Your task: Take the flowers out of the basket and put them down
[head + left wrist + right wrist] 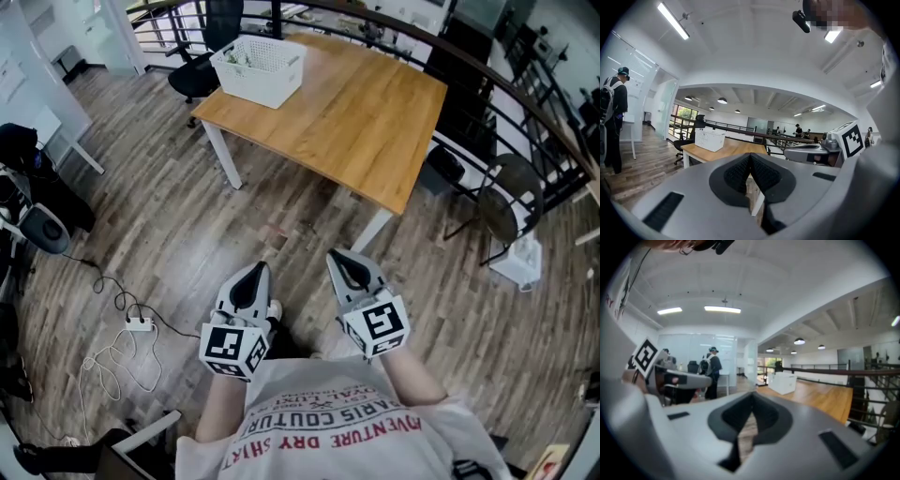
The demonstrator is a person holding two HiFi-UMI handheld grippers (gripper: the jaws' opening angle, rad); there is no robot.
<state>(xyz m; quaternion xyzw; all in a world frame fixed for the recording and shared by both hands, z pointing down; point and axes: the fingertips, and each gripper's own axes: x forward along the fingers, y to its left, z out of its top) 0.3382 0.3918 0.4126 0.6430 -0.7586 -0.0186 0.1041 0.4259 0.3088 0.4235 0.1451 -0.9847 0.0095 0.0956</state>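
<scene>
A white slatted basket (259, 67) stands at the far left corner of a wooden table (347, 122), with a little greenery showing inside it. The same basket (709, 139) shows small in the left gripper view and in the right gripper view (783, 382). My left gripper (255, 274) and right gripper (345, 260) are held side by side close to my body, well short of the table, above the floor. Both point roughly level toward the table. Each has its jaws shut with nothing between them.
Black office chairs (202, 56) stand behind the table's far left. A white power strip with cables (139, 324) lies on the floor at left. A railing (487, 84) runs along the right, with a small round table (506, 202) near it. A person with a backpack (613, 117) stands far left.
</scene>
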